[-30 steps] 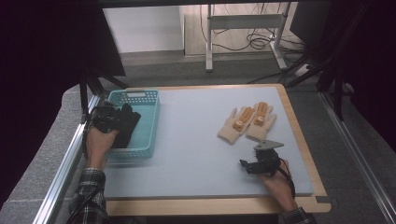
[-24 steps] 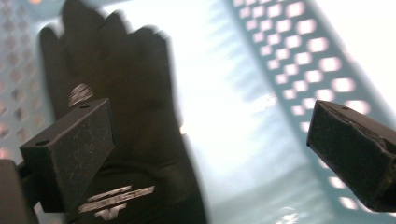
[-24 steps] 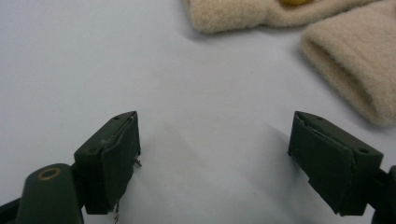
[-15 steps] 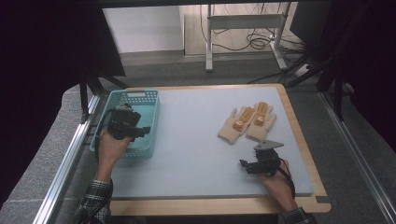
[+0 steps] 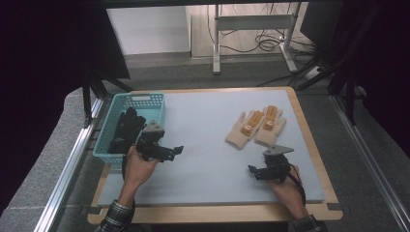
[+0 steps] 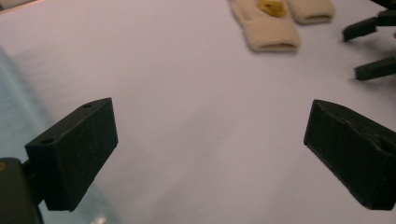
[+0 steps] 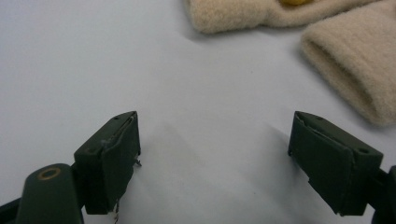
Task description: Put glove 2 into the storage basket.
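Observation:
A pair of beige knit gloves (image 5: 255, 126) with orange patches lies palm up at the table's right centre. A pair of black gloves (image 5: 125, 131) lies in the teal basket (image 5: 140, 101) at the left. My left gripper (image 5: 173, 152) hovers just right of the basket, open and empty. In the left gripper view its jaws (image 6: 210, 158) stand wide apart over the bare mat, with a beige glove cuff (image 6: 268, 30) far ahead. My right gripper (image 5: 254, 172) rests below the beige gloves, open and empty (image 7: 215, 158), with two beige cuffs (image 7: 355, 60) close ahead.
The grey mat (image 5: 208, 145) lies on a wooden board (image 5: 309, 145) with a raised rim. The right gripper's jaws (image 6: 373, 46) show at the top right of the left gripper view. A metal rail (image 5: 72, 159) runs along the table's left side.
My left gripper has come out of the basket and moved right over the mat, leaving the black gloves in the basket. The right gripper has stayed put.

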